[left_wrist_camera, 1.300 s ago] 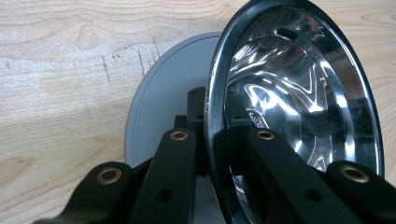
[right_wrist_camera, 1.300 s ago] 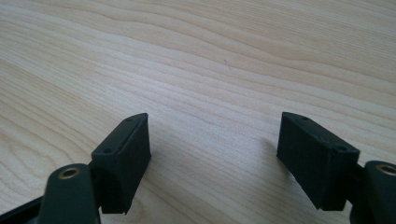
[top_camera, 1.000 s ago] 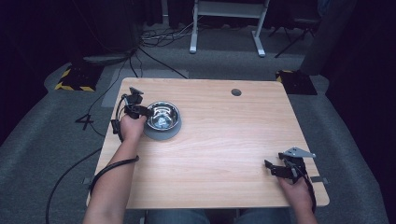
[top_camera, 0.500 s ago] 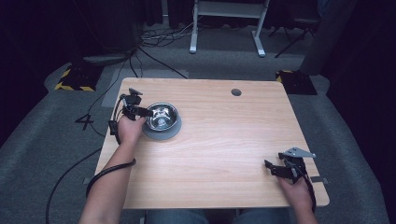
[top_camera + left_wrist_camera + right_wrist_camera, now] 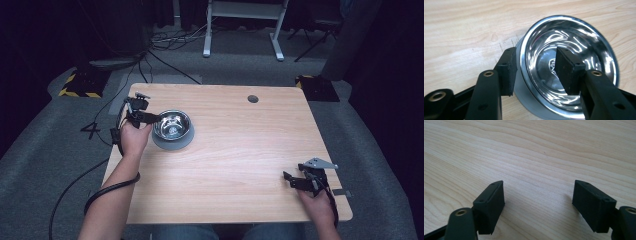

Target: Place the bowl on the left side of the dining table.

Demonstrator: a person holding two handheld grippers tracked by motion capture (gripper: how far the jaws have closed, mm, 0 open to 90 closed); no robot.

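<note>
We have the steel bowl [image 5: 172, 124] sitting on its grey base near the left rear of the tabletop [image 5: 240, 160], and our left gripper [image 5: 150, 118] is at its near-left rim. In the left gripper view the jaws are parted and straddle the rim of the bowl [image 5: 571, 50]: one pad sits outside against the grey base, the other hangs inside over the polished wall. They are not yet pressed together on the metal, as far as we can tell.

The step in hand, we judge, is pinching that rim. To do it well we want the rim to run deep between the pads, not at their tips, so the thin edge does not slip out when we lift. We should close squarely across the wall, with both pads flat to it, since polished steel gives little friction and a skewed pinch will let the bowl swing. The outer pad ought to land on the steel and not only on the grey base, which may or may not be fixed to the bowl; we cannot tell from here.

Our right gripper [image 5: 298, 182] rests near the right front corner of the tabletop, well apart from the bowl, its jaws wide and holding nothing over bare wood [image 5: 529, 152]. It can wait there, ready to steady the far rim if the bowl tips.
</note>
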